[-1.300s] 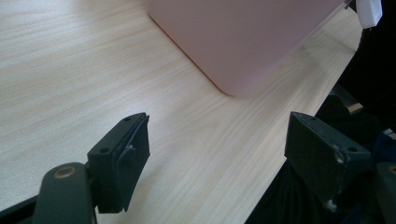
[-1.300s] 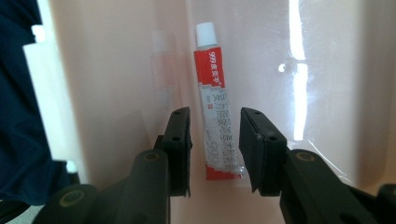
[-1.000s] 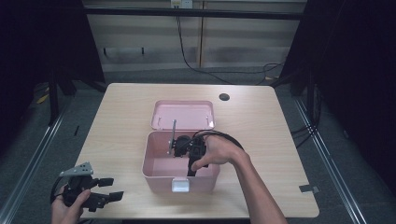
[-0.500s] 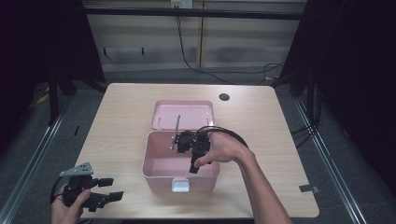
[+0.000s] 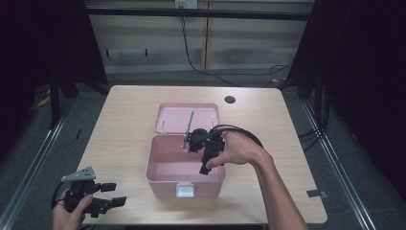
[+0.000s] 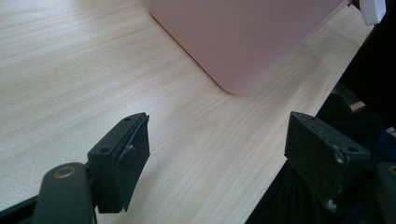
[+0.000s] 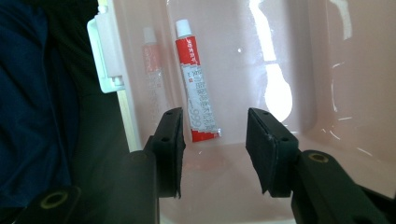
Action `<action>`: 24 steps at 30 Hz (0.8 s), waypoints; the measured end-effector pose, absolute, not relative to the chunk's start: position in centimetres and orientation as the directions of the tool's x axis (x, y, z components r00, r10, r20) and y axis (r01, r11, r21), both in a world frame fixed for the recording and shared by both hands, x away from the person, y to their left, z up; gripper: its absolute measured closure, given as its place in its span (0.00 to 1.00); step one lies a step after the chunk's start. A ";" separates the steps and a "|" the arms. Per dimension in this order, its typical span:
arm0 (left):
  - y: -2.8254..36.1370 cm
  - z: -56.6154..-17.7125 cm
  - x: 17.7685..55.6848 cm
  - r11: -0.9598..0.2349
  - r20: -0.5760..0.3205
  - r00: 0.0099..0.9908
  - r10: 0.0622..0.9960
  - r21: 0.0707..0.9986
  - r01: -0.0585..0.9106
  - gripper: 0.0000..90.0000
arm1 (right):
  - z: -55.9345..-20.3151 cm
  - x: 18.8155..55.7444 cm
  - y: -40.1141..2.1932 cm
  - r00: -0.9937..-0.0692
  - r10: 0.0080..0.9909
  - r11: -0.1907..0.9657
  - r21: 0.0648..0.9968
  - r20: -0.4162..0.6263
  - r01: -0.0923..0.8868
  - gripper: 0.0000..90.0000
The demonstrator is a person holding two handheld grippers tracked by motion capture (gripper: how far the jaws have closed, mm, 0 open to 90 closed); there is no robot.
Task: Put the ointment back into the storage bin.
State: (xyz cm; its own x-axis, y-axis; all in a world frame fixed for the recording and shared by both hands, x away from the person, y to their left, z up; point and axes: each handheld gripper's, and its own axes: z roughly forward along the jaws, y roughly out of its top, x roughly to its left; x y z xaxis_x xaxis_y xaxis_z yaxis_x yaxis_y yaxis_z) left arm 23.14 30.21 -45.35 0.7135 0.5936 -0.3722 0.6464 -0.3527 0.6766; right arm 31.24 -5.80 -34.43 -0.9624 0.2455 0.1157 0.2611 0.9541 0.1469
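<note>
An open pink box stands at the middle of the table, its lid lying flat behind it. A red and white tube lies on the box floor against the front wall. My right gripper hangs over the box's right half and points down into it. Its jaws have just been opening and stand apart above the tube's crimped end, with no pad touching it. My left gripper rests at the table's front left corner, open with nothing between its fingers.
The box's white latch faces the front edge and also shows as a white latch beside the tube. A black hole sits in the tabletop at the back right. A grey tag lies near the right edge.
The right gripper has risen a little and drifted right over the box, and its jaws stand wider. The left gripper has stayed put.
</note>
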 end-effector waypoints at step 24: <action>30.2 -45.4 23.2 -0.354 -0.376 0.714 0.591 0.675 0.648 0.24 | -32.1 30.2 -7.9 -0.948 0.304 0.935 0.160 0.096 0.316 0.44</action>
